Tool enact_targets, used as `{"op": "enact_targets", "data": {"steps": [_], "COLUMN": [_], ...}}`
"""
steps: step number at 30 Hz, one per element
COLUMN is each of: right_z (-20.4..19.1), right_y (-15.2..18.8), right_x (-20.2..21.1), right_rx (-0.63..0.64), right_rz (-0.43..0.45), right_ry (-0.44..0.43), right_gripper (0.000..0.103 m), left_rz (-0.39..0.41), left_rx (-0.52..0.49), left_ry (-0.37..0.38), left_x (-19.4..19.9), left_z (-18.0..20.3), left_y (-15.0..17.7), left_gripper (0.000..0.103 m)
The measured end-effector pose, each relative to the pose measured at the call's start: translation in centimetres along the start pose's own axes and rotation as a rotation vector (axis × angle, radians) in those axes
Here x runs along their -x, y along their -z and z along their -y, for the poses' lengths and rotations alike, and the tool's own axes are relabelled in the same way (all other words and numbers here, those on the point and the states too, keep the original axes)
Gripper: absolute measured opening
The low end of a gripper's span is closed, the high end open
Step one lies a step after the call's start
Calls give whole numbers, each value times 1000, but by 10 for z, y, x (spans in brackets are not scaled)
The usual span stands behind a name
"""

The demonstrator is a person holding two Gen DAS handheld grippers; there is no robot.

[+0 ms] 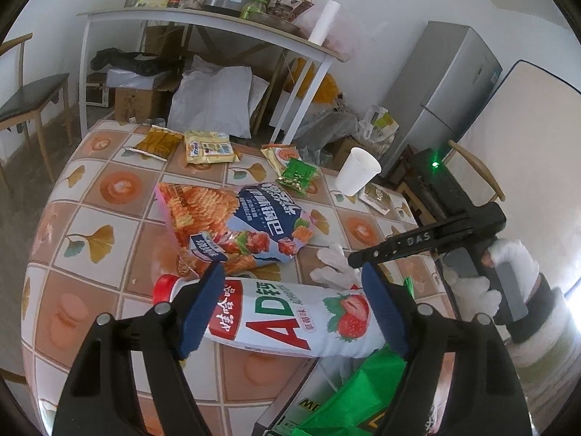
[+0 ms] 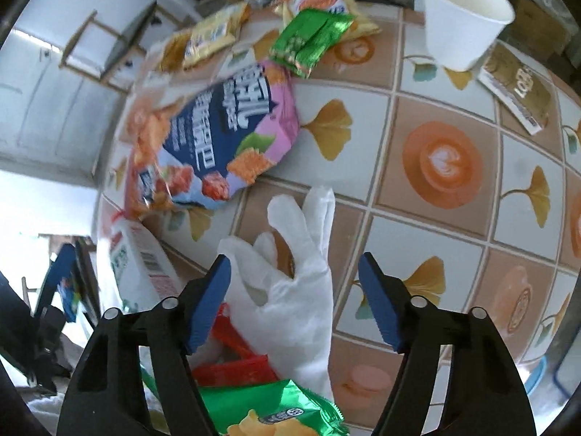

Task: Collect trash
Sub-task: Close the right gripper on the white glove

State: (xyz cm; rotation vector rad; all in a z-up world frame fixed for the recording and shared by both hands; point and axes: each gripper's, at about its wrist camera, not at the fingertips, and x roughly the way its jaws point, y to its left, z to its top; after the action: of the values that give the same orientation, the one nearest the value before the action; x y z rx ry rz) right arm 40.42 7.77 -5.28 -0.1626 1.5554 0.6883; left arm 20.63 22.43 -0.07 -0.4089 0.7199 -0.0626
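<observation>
Left wrist view: the left tool [image 1: 290, 305] is clamped end to end on a milk bottle [image 1: 287, 318], while the right tool [image 2: 294, 301] straddles a white glove [image 2: 290, 283] without gripping it.

The bottle hangs just above the desk [image 1: 109, 189] edge, over a box [image 1: 308, 388] holding a green bag [image 1: 348, 396]. The pads press only its neck and base, so a tilt could let it slide out and miss the box. In the right wrist view the jaws stand apart around the thin, limp glove, which lies on the desk with its cuff over red wrappers [image 2: 232, 356] and a green chip bag [image 2: 276, 410]. A close may catch only a fold, or drag those wrappers along. The large snack bag [image 2: 218, 138], the paper cup [image 2: 461, 18] and smaller packets are yet to be collected, well clear of both tools.
</observation>
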Motion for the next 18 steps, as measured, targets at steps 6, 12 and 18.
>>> {"op": "enact_targets", "data": {"steps": [6, 12, 18], "right_z": [-5, 2, 20], "right_y": [5, 8, 17], "right_x": [-23, -30, -24], "right_rx": [33, 16, -17], "right_rz": [-60, -52, -9], "right_ry": [42, 56, 57], "right_gripper": [51, 24, 13], "left_rz": [-28, -28, -87], "left_rx": [6, 4, -14], "left_ry": [4, 26, 131], "left_x": [-3, -3, -15], "left_z": [-5, -1, 15], "left_y": [4, 3, -17], "left_gripper": [67, 64, 62]}}
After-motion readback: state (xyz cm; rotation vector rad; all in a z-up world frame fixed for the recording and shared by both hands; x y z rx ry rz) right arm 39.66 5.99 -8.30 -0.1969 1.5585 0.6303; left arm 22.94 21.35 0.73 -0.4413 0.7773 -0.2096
